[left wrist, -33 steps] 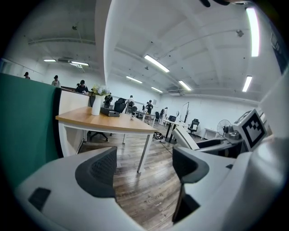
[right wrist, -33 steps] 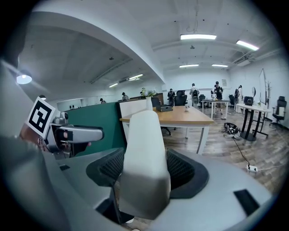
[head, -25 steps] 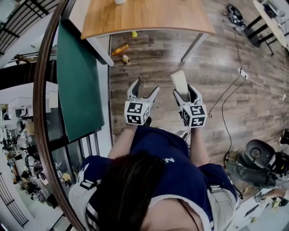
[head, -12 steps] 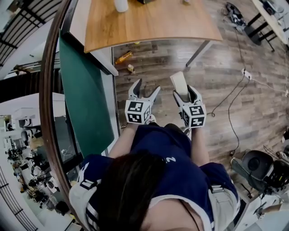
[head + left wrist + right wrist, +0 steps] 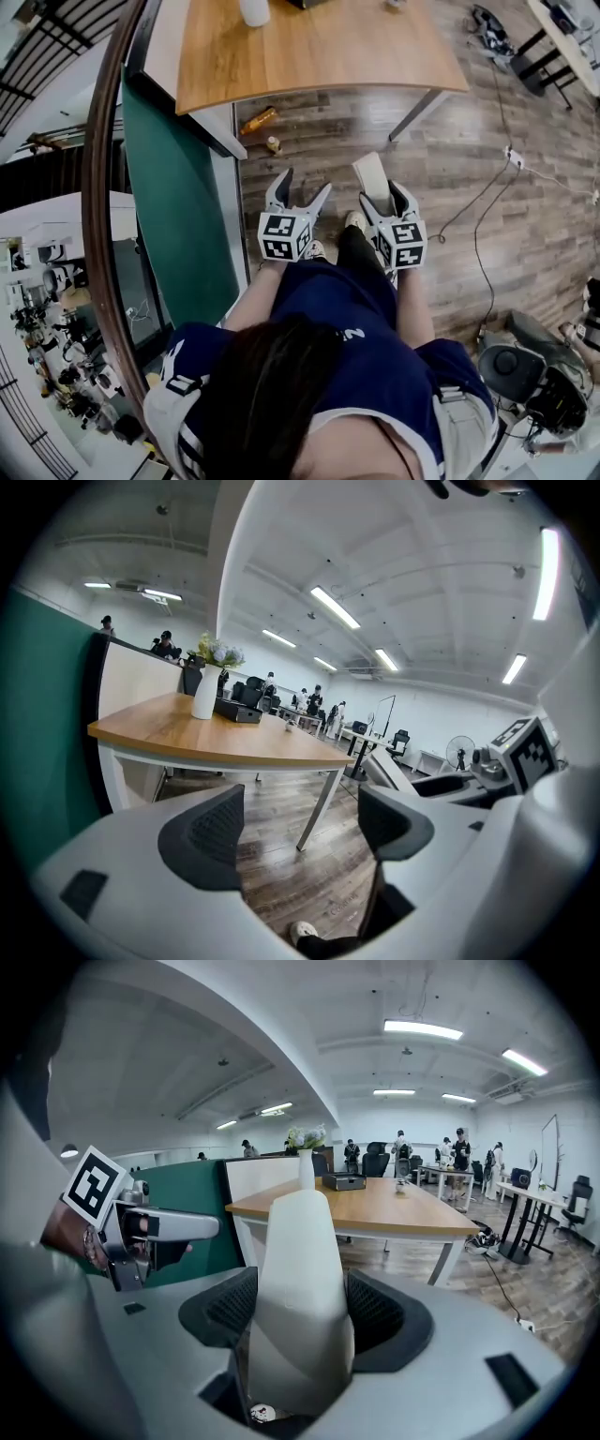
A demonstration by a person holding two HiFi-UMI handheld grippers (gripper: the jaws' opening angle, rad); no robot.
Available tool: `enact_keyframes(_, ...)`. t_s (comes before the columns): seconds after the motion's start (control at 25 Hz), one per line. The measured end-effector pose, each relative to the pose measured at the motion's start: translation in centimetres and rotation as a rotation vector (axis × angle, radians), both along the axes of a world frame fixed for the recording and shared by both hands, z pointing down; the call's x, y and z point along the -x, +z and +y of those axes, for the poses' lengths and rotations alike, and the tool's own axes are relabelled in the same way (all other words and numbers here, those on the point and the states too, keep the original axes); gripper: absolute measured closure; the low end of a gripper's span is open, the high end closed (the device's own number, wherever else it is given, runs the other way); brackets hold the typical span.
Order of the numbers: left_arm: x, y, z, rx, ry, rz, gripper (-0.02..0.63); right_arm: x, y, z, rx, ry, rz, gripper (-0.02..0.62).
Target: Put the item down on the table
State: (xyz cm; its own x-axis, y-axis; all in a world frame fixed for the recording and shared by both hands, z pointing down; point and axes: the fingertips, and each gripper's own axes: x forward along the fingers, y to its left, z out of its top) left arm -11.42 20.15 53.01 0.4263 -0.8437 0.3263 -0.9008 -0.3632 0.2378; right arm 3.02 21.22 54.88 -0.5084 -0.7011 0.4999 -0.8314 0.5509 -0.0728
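A white tapered item point(image 5: 372, 174) stands up between the pads of my right gripper point(image 5: 385, 198), which is shut on it; the right gripper view shows the item point(image 5: 300, 1288) filling the gap between the dark pads. My left gripper point(image 5: 305, 183) is held beside it, open, with nothing between its pads point(image 5: 204, 836). Both grippers hang over the wooden floor, short of the wooden table point(image 5: 309, 47), which lies ahead in both gripper views point(image 5: 187, 733) point(image 5: 394, 1204).
On the table stand a white vase point(image 5: 206, 691) and a dark box point(image 5: 239, 712). A green partition point(image 5: 173, 187) runs along the left. An orange bottle point(image 5: 258, 120) and a small thing point(image 5: 274, 144) lie under the table. Cables point(image 5: 487, 197) and chairs point(image 5: 525, 375) are at the right.
The table has drawn nearer and lower in the head view as the person walked toward it. Both grippers keep their pose, the white item still held in the right one.
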Motion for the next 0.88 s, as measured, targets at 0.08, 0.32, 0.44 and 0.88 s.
enact_keyframes(0.08,0.2,0.1,-1.0,0.005,-0.004,-0.003,0.239,0.2,0.2,-1.2,0.007,-0.005,-0.001,0.288)
enact_keyframes(0.32,-1.0,0.8,-4.5,0.009,-0.045,-0.027,0.239,-1.1,1.7,-5.0,0.028,-0.055,-0.004,0.288)
enact_keyframes(0.44,-1.8,0.8,-7.0,0.008,-0.08,-0.034,0.239,-1.9,2.0,-8.1,0.036,-0.088,-0.012,0.288)
enact_keyframes(0.88,-4.4,0.1,-18.2,0.018,-0.174,-0.05,0.239,-2.9,1.3,-21.2,0.04,-0.231,-0.032,0.288)
